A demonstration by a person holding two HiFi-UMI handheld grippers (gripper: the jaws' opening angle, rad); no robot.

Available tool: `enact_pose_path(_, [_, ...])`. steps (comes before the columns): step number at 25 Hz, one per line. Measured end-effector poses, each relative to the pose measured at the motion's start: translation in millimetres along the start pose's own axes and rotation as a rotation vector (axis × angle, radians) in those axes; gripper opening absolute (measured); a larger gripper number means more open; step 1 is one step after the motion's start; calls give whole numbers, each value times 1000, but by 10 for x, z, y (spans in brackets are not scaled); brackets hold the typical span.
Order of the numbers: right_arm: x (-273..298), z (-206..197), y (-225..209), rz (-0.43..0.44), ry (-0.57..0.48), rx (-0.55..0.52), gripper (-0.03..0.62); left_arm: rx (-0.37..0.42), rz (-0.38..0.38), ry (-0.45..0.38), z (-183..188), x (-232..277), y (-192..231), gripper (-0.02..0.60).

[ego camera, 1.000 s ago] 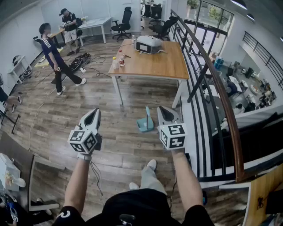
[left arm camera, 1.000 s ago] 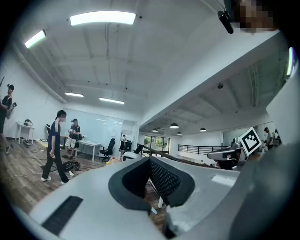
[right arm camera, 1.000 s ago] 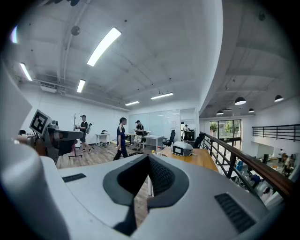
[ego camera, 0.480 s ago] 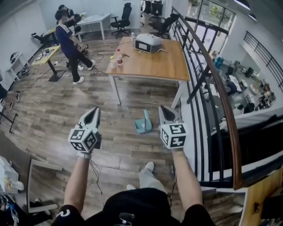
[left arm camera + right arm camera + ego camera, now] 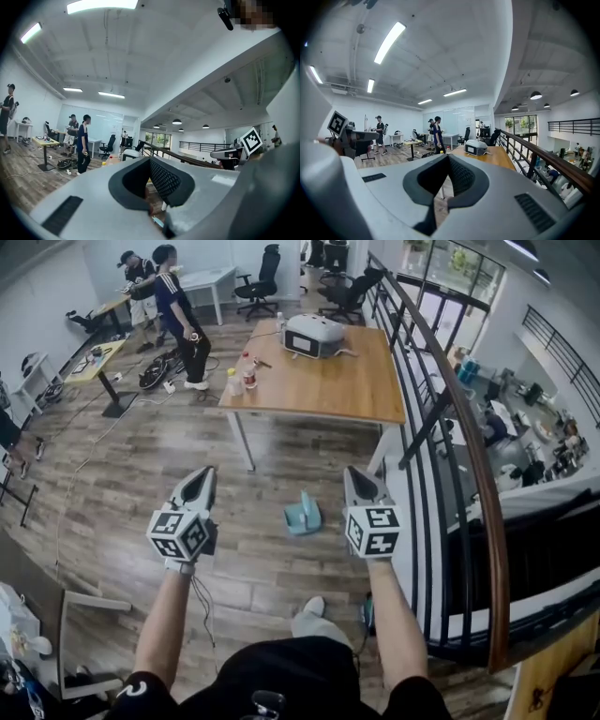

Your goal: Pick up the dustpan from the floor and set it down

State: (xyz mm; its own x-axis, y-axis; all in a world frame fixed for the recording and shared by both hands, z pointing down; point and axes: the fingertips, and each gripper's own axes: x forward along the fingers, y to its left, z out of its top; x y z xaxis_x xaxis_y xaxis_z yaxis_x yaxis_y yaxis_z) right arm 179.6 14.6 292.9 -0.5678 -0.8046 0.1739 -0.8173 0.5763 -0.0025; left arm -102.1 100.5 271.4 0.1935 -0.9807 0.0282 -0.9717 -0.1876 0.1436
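Note:
A teal dustpan (image 5: 303, 515) stands on the wooden floor in the head view, its handle pointing up, just in front of the table's near edge. My left gripper (image 5: 204, 473) is held level to the left of it, jaws shut and empty. Right of the dustpan my right gripper (image 5: 355, 472) is also shut, with nothing held. Both grippers hang well above the floor and apart from the dustpan. In the two gripper views the jaw tips of the left gripper (image 5: 151, 160) and the right gripper (image 5: 448, 157) meet, pointing across the room.
A wooden table (image 5: 356, 390) stands ahead with a white device (image 5: 314, 334) and bottles (image 5: 240, 379) on it. A dark railing (image 5: 457, 423) runs along the right, with a drop beyond. Two people (image 5: 175, 304) stand by desks at the far left.
Both grippers and the view have moved forward toward the table, so the dustpan sits nearer between them. The walking person has gone from mid-floor to the far back left.

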Motion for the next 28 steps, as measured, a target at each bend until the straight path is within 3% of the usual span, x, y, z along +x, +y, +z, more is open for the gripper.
enact_pose_path(13, [530,-76,-677,22,29,19,-5,7,13,18,-98,867,-150,-2])
enact_pose_path(21, [795,-176,-649,32,58,25,-5,-11,-3,39,-222,1126,39,-2])
enact_pose_path(26, [967,-300,-556,0,78,33,-5,-63,-49,28,-215,1328,207,-2])
enact_pose_path(28, [1060,-278,-513,-23,77,36,-5,-50,-74,30,-206,1415,322,-2])
